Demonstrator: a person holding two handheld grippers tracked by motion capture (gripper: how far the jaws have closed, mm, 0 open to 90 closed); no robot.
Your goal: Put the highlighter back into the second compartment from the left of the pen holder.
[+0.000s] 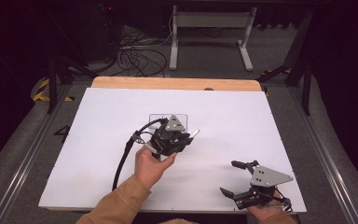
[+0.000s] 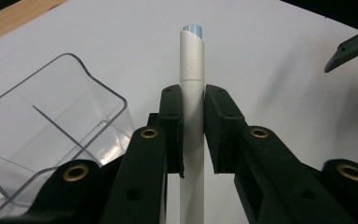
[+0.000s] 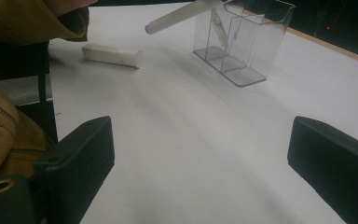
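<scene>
Pen (image 2: 192, 88) sits clamped mid-barrel in my left gripper (image 2: 193, 135), jaws closed tight on it, its long axis running straight ahead along the jaws with the pale blue tip forward. Clear divided holder (image 2: 56, 126) lies just to that gripper's left in its own view — near, not touching. I judge the pen must tip upright over a compartment. My right gripper (image 1: 242, 179) rests well apart near the table's (image 1: 242, 116) front edge, jaws spread wide, holding nothing — a white cylinder (image 3: 113, 55) lies untouched.

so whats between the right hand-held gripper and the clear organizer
Bare white table lies between the right hand-held gripper and the clear organizer, seen in the right gripper view.
</scene>
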